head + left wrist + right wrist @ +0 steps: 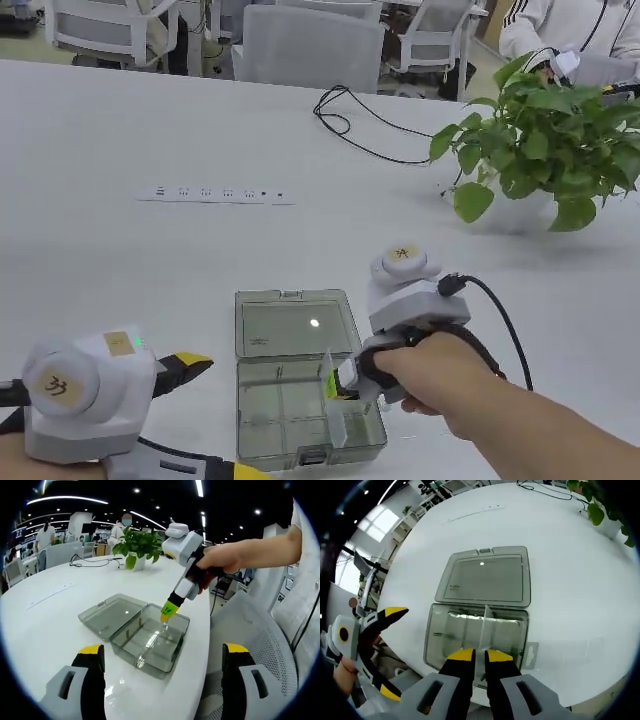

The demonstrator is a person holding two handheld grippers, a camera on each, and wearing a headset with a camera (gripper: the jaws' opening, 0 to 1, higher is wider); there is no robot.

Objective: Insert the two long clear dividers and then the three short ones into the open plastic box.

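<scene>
The open clear plastic box (262, 412) lies near the table's front edge, with its lid (295, 325) flat behind the tray. My right gripper (337, 385) is shut on a clear divider (334, 418) that stands upright across the tray's short side, at its right part. In the right gripper view, that gripper (480, 656) pinches the divider (484, 627) over the tray (440, 630). Other clear strips seem to lie along the tray; I cannot tell how many. My left gripper (215, 415) hovers open left of the box, holding nothing. It (162, 652) looks at the box (125, 630) from its end.
A potted plant (540, 150) stands at the back right, with a black cable (370, 130) looping behind it. A flush socket strip (215, 193) sits in the table's middle. Chairs and a seated person (570, 35) are beyond the far edge. The right gripper's cable (500, 315) trails right.
</scene>
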